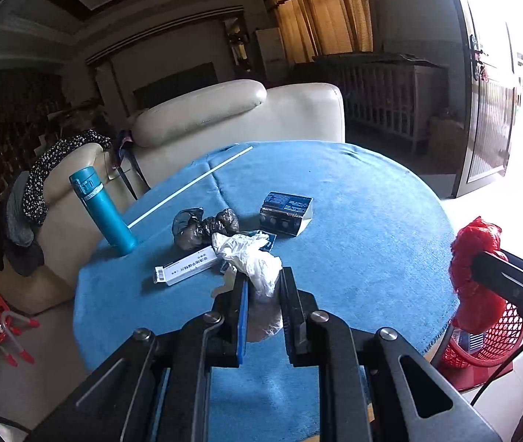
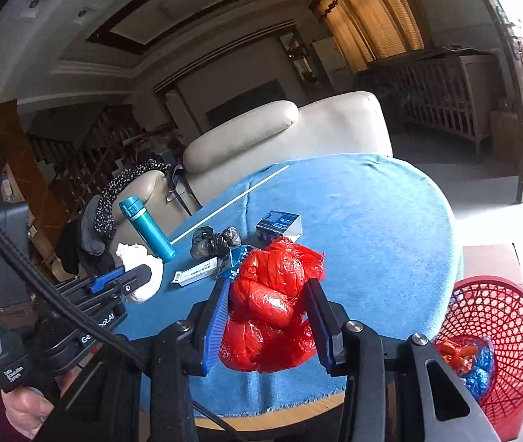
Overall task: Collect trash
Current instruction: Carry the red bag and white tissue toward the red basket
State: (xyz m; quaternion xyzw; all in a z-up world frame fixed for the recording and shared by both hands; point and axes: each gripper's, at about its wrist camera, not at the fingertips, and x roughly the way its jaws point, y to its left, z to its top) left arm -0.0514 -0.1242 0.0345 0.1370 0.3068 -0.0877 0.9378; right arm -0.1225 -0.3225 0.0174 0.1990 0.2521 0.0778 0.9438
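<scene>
My left gripper [image 1: 264, 276] is shut on a crumpled white plastic bag [image 1: 252, 258] and holds it above the blue tablecloth [image 1: 353, 221]; it also shows in the right wrist view [image 2: 139, 269]. My right gripper [image 2: 268, 287] is shut on a crumpled red plastic bag [image 2: 272, 305] above the table's near edge; the red bag also shows at the right of the left wrist view [image 1: 475, 276]. A red mesh basket [image 2: 501, 331] with some trash inside stands on the floor to the right. On the table lie black crumpled bags [image 1: 202, 224], a white carton [image 1: 184, 265] and a dark blue box [image 1: 285, 211].
A teal flask [image 1: 101, 210] stands at the table's left edge. A long white rod [image 1: 191, 186] lies across the far left of the cloth. A cream sofa [image 1: 239, 118] with clothes on its arm stands behind the table. A bright doorway is at the right.
</scene>
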